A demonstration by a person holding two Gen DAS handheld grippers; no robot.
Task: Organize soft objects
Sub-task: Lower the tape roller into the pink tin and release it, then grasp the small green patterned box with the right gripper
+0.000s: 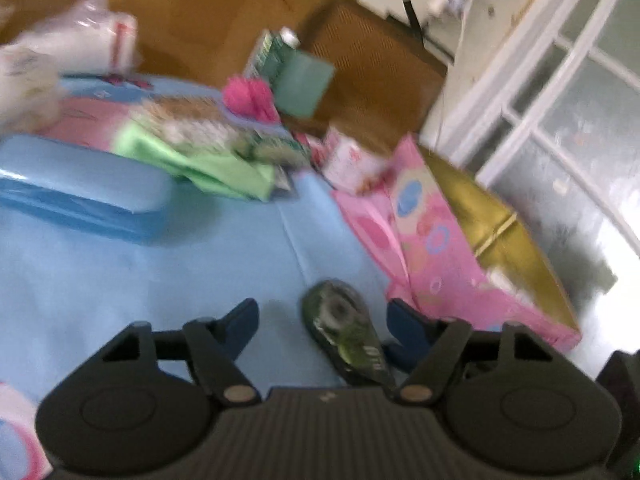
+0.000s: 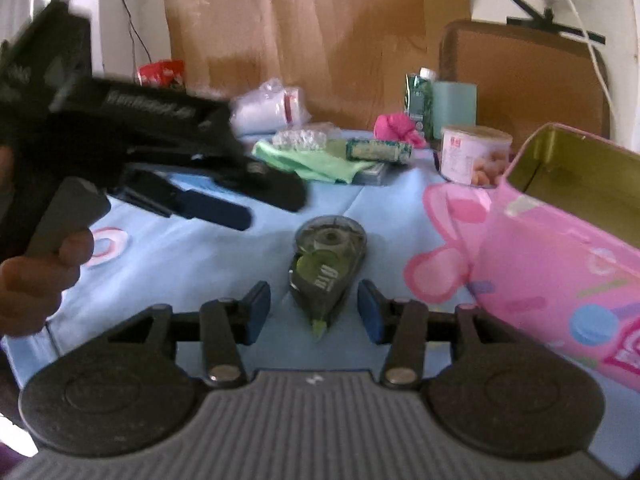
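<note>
A green correction-tape dispenser (image 1: pixel 344 328) (image 2: pixel 326 264) lies on the light blue cloth (image 1: pixel 160 280) (image 2: pixel 192 248). My left gripper (image 1: pixel 322 320) is open above it, the dispenser near its right finger. My right gripper (image 2: pixel 314 310) is open, its fingers either side of the dispenser's tip without touching. The left gripper (image 2: pixel 240 200), hand-held, also shows in the right wrist view at left. Soft things lie at the back: a green cloth (image 1: pixel 208 160) (image 2: pixel 316 162), a pink fluffy item (image 1: pixel 248 94) (image 2: pixel 396 124), a white plastic-wrapped bundle (image 1: pixel 92 40) (image 2: pixel 272 110).
A pink box with a gold inside (image 1: pixel 452 240) (image 2: pixel 560 248) lies open at right. A blue case (image 1: pixel 80 184) sits at left. A white tub (image 2: pixel 472 154), a green carton (image 2: pixel 420 100), a teal box (image 1: pixel 304 84) and a patterned roll (image 2: pixel 378 150) stand at the back.
</note>
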